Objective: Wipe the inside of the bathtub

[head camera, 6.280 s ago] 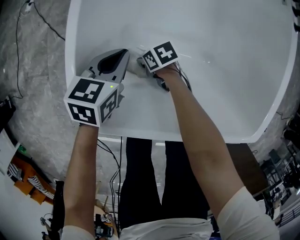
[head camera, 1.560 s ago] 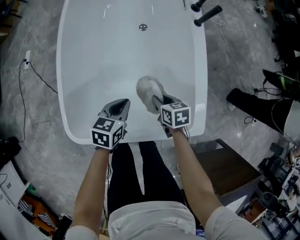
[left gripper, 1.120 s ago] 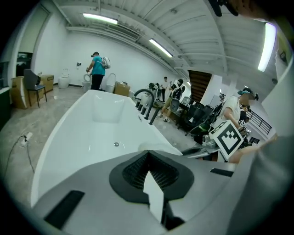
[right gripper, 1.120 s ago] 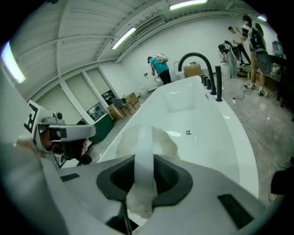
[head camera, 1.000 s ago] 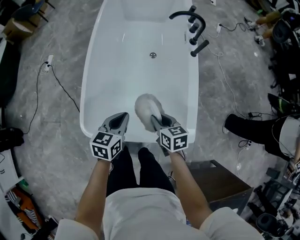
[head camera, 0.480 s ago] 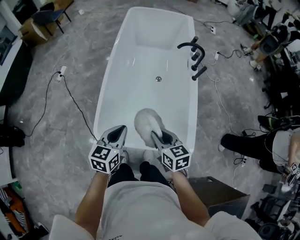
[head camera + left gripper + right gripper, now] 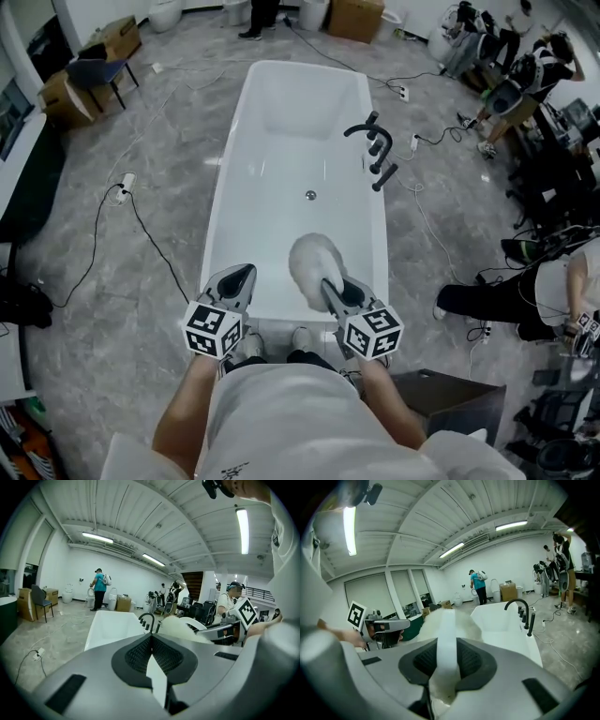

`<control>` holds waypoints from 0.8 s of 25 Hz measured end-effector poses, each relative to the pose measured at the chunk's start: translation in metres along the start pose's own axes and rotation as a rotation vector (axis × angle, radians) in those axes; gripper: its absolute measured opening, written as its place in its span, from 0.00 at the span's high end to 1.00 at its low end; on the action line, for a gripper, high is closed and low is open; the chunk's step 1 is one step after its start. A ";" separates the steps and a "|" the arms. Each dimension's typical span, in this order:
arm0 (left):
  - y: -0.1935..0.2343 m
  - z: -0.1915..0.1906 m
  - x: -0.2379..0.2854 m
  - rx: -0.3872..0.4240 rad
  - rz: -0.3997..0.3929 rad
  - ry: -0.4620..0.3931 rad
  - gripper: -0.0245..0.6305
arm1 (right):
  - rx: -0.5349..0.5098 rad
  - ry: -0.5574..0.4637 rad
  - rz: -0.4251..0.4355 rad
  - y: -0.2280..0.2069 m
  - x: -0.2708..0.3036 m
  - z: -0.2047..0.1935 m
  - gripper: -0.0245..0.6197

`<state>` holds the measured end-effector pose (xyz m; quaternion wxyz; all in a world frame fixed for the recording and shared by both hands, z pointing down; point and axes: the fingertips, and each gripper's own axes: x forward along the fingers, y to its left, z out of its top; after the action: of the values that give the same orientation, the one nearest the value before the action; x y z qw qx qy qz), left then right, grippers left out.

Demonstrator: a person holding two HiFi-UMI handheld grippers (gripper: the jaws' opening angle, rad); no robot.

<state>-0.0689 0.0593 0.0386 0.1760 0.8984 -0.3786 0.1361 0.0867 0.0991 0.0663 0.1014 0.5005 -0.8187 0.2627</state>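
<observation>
Bathtub point(image 7: 272, 159): long, white, stretched ahead of the person; drain point(image 7: 310, 195) near its middle.
Right gripper point(image 7: 330, 284): clamped on a fluffy white pad point(image 7: 315, 265), held above the bathtub's near end.
Left gripper point(image 7: 240, 275): jaws pressed together, nothing held, above the near rim.
Step advice: the pad should be lowered onto the inner wall, pressed flat, and drawn in overlapping strokes toward the drain.
</observation>
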 end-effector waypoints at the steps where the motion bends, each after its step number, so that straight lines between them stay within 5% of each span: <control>1: 0.000 0.003 -0.002 0.003 -0.004 -0.007 0.94 | -0.003 -0.008 -0.007 0.002 -0.003 0.003 0.81; 20: -0.012 0.014 -0.009 0.030 -0.045 -0.029 0.94 | -0.017 -0.081 -0.035 0.008 -0.030 0.015 0.81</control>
<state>-0.0650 0.0671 0.0203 0.1599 0.9112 -0.3586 0.1248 0.0958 0.1171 0.0379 0.0767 0.5240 -0.8156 0.2333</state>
